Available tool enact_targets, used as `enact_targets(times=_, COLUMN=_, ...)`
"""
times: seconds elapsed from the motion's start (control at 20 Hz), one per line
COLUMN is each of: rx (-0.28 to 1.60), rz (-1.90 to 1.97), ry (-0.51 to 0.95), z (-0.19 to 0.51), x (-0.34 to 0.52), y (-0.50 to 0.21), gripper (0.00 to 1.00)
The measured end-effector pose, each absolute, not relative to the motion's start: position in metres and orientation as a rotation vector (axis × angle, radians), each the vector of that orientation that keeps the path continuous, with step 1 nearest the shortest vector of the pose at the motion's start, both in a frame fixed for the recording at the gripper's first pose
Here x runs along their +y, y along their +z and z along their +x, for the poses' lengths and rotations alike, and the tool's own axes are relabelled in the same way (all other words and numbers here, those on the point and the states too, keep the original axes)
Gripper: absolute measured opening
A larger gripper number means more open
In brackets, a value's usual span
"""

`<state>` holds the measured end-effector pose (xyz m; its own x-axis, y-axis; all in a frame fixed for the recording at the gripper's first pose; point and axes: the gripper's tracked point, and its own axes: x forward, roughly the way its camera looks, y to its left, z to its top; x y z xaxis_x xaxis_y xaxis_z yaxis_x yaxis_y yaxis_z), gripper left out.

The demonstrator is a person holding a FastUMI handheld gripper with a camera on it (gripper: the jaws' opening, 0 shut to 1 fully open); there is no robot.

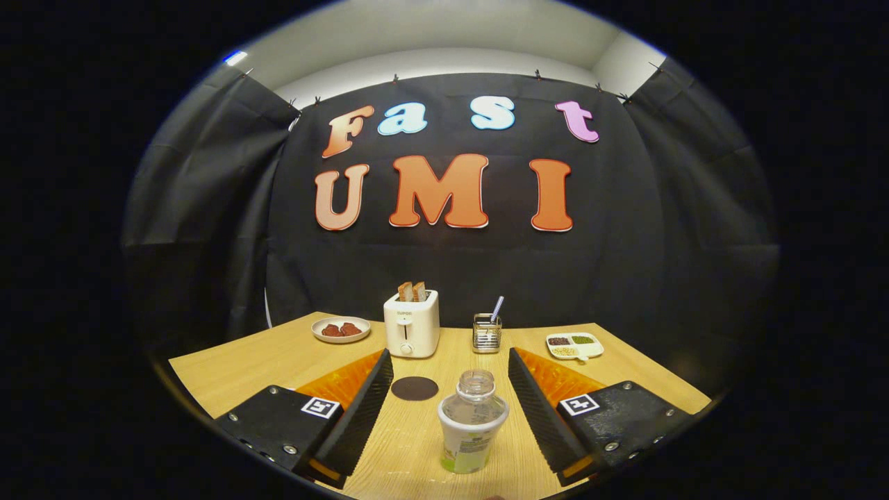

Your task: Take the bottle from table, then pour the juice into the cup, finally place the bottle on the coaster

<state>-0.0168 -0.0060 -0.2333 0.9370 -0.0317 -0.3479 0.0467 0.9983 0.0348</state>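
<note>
Two fingers spread wide, so the gripper point(444, 361) is open around the uncapped bottle point(473, 430), lined up to grab it; coaster point(414, 388) waits nearby.

White toaster point(412, 324) holding two bread slices point(412, 291), centre frame; plate of reddish food point(340, 329) at its left; wire holder point(487, 333) and sectioned dish point(574, 345) at right; wooden table point(264, 361).

Uncapped bottle point(473, 421) upright between spread hand-held gripper point(448, 367) fingers, untouched
</note>
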Motion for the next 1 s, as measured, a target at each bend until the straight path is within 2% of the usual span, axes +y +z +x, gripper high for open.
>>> enact_targets(times=0.45, rx=0.51, rz=0.12, ry=-0.074, z=-0.033, x=-0.014, y=-0.306, gripper=0.98)
enact_targets(times=0.6, rx=0.546, rz=0.096, ry=-0.092, z=-0.035, x=-0.018, y=-0.325, gripper=0.93)
enact_targets(times=0.8, rx=0.568, rz=0.062, ry=-0.116, z=-0.036, x=-0.02, y=-0.344, gripper=0.8)
enact_targets(times=0.85, rx=0.574, rz=0.052, ry=-0.123, z=-0.037, x=-0.019, y=-0.349, gripper=0.74)
enact_targets(times=1.0, rx=0.557, rz=0.007, ry=-0.129, z=-0.036, x=-0.017, y=-0.348, gripper=0.67)
